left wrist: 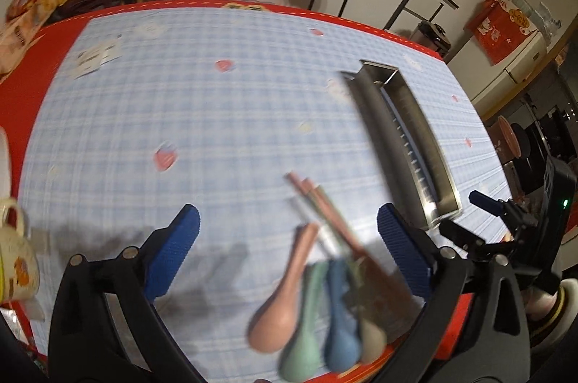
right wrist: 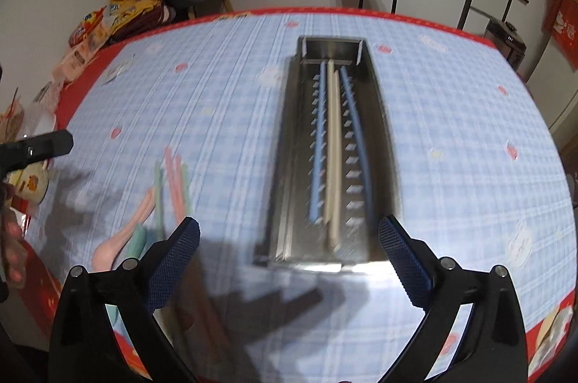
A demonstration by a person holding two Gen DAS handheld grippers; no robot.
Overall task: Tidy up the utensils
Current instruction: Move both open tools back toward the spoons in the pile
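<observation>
Utensils lie loose at lower centre of the left wrist view, spoons and chopsticks overlapping. Left gripper and right gripper are both released, empty. Singling out one handle before closing seems wise; tray, centre of the right view, holds three chopsticks.

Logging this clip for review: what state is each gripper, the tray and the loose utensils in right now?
Left gripper: open, nothing held.
Right gripper: open, nothing held.
Metal tray: holds blue and cream chopsticks.
Spoons: loose on the cloth, beside the tray.
Pink and green chopsticks: loose by the spoons.
</observation>
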